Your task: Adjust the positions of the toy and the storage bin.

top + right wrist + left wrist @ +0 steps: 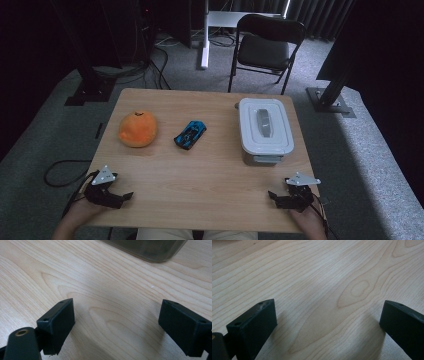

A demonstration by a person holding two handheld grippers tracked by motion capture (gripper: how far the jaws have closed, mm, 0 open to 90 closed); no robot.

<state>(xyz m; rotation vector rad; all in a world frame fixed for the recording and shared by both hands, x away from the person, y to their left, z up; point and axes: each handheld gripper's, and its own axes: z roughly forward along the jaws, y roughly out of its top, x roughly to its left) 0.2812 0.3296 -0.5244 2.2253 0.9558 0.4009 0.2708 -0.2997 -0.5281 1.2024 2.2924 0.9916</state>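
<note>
**Both grippers parked at near edge, jaws wide, nothing held**

Your left gripper (119, 196) sits at the near-left corner of the table (210, 175), tips angled twd the middle. In the left gripper view its jaws stand far apart w/ bare wood grain between them, nothing gripped.

Your right gripper (278, 196) sits at the near-right corner, tips pointing inward too. In the right gripper view its jaws are spread just as wide, bare wood between them, no contact w/ anything. The dark lower edge of the container (147, 250) shows at the top of that view, apart from the jaws.

Items, high view: the grey lidded container (264, 131) is on the right half, near your right gripper but not touching it. Blue toy car (190, 135) lies mid-table, angled. Orange plush fruit (138, 129) sits left of the car, well apart from your left gripper. A folding chair (265, 47) stands beyond the far edge.
</note>
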